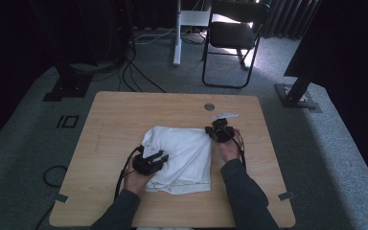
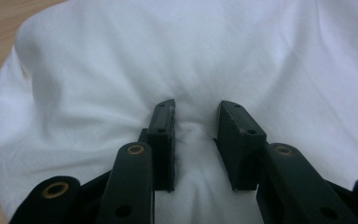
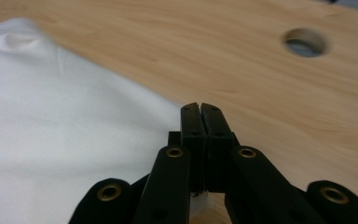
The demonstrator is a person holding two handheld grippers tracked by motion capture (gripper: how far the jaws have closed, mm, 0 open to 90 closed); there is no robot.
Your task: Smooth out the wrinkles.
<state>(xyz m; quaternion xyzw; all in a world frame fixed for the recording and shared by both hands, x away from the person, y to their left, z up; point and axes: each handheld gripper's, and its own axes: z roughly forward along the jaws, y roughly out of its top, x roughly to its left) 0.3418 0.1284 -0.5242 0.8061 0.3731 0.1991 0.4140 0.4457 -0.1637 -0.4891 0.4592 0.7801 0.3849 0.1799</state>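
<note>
Cloth [image 1: 179,158]: white fabric is seen lying in a rumpled, partly folded heap on the near middle of the worktop [image 1: 120,115]; soft creases are shown across its top, and the near edge is seen in stacked layers.
Left hand-held gripper [image 1: 159,156]: it is placed at the left edge of the cloth; in the left gripper view its jaws are held partly apart, with a raised ridge of fabric [image 2: 193,140] gathered between them. Whether the pads press on that ridge cannot be told for certain; a gap is seen on the right side.
Right hand-held gripper [image 1: 212,132]: it is held at the far right corner of the cloth; in the right gripper view [image 3: 200,108] its jaws are brought fully together, and a small scrap of white is glimpsed beneath them, so a pinch on the cloth corner is judged likely.
Worktop: light wood, with a round cable hole [image 1: 209,107] set near the far edge, well apart from the cloth.
Progress: folding is judged to be under way. The cloth is already gathered into a compact shape; flattening of the creases and squaring of the edges are judged to be left.
</note>
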